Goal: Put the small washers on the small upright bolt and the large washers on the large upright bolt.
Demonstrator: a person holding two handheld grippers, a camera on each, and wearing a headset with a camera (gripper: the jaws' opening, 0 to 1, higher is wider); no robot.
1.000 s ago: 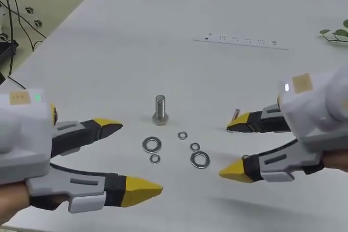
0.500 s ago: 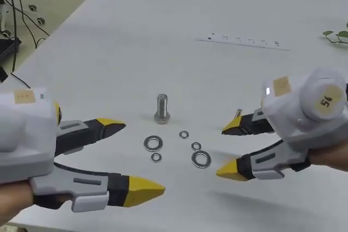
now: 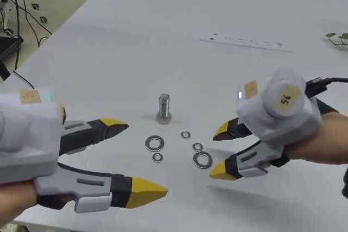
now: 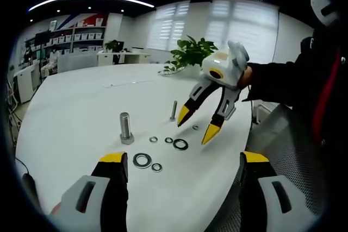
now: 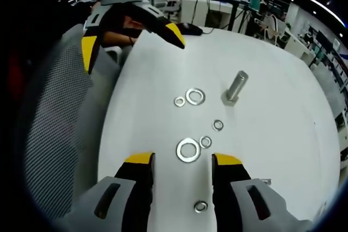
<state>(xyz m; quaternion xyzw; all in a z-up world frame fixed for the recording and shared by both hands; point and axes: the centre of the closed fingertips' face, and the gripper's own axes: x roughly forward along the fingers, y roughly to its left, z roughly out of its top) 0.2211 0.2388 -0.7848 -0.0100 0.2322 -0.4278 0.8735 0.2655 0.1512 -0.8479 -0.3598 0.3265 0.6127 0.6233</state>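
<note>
The large upright bolt (image 3: 164,107) stands mid-table. In front of it lie two large washers (image 3: 155,143) (image 3: 202,160) and several small washers (image 3: 186,135). My right gripper (image 3: 220,151) is open and low over the table, its tips just right of the nearer large washer (image 5: 188,150), which lies on the table in line with the gap between its jaws. The left gripper (image 3: 140,158) is open and holds nothing, left of the washers. In the left gripper view the small upright bolt (image 4: 173,110) stands just behind the right gripper (image 4: 196,126).
A white power strip (image 3: 244,42) lies farther back on the table. Plant leaves (image 3: 340,37) show at the far right edge. Cables lie on the floor (image 3: 16,14) beyond the table's left edge. A mesh chair (image 5: 49,118) sits near the front edge.
My right gripper has moved left and closer to the washers, and now hides the small bolt in the head view. The left gripper has barely moved.
</note>
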